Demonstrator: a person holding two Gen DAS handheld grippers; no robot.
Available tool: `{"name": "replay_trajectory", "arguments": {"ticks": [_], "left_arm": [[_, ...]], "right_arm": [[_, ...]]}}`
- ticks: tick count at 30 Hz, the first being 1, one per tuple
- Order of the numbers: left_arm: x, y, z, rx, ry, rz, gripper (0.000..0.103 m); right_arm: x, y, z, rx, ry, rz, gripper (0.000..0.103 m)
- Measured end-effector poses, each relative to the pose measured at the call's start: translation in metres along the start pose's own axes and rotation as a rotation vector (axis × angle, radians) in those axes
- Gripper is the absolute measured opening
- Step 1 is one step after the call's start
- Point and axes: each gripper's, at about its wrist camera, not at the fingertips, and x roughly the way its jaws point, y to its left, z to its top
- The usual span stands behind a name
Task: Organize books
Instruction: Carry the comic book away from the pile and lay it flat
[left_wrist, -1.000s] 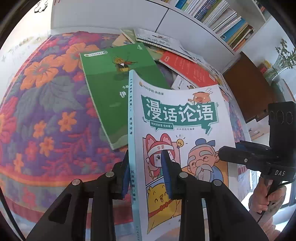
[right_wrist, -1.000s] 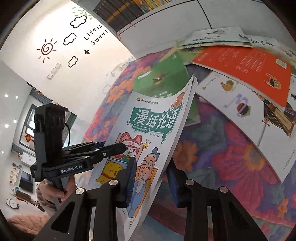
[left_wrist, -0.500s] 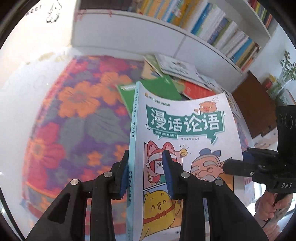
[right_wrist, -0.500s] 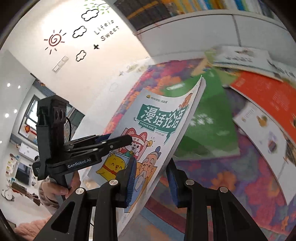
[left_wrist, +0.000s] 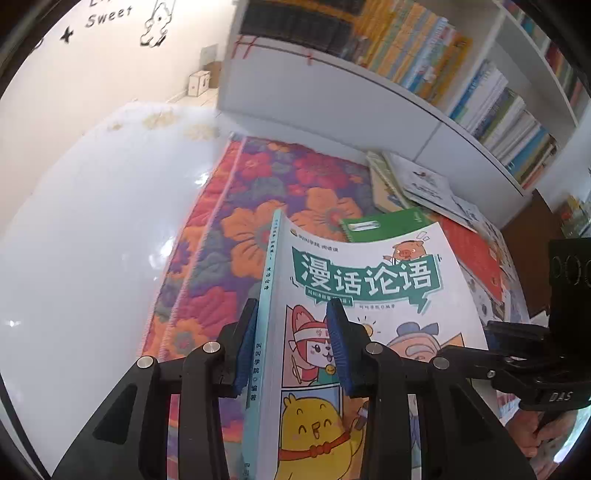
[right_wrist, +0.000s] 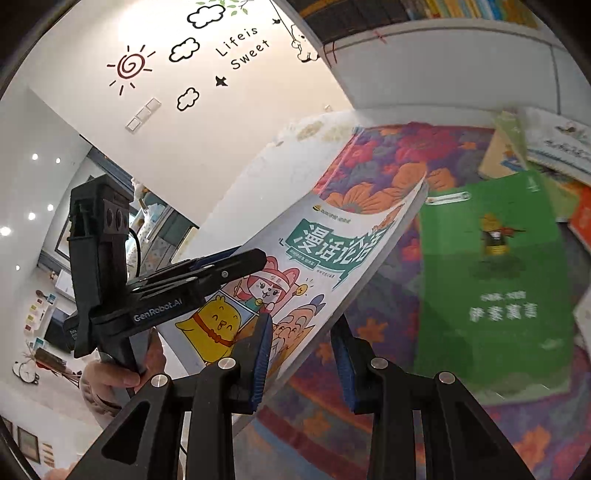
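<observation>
— Grippers share one book: the cartoon-covered book (left_wrist: 369, 295) stands on edge above the floral quilt (left_wrist: 236, 236); the left gripper (left_wrist: 291, 347) straddles its spine, jaws just easing apart, right pad clear of the cover.

— And the right gripper (right_wrist: 301, 354)?

— Narrow jaws pinching the opposite edge; a green book (right_wrist: 495, 280) lies beyond.

Both views bright, daylight-ish. Left wrist: heavy glare blows out the white floor (left_wrist: 92, 229), wall warm-tinted, shelf books (left_wrist: 424, 55) soft. Right wrist: motion blur on the green book (right_wrist: 495, 280) and rug (right_wrist: 399, 155); ceiling spots (right_wrist: 31, 216) clip. Strong fisheye bend, black vignette at corners. Shadows faint; gripper arms near-silhouette.
</observation>
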Motion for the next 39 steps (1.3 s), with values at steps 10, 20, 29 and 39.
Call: {"name": "replay_trajectory", "arguments": {"ticks": [10,20,29,39], "left_arm": [[0.048,0.042,-0.01,-0.069,0.045,0.072,0.032],[0.06,0.057,-0.016,-0.097,0.037,0.116,0.032],[0.062,0.059,-0.013,-0.097,0.028,0.161,0.034],[0.06,0.06,-0.012,-0.117,0.052,0.201,0.036]], "right_arm": [[0.067,-0.02,-0.004,0.034,0.035,-0.021,0.033],[0.092,-0.036,-0.009,0.058,0.066,-0.071,0.033],[0.098,-0.029,-0.008,0.048,0.071,-0.073,0.033],[0.098,-0.037,-0.007,0.097,0.065,-0.029,0.041]]}}
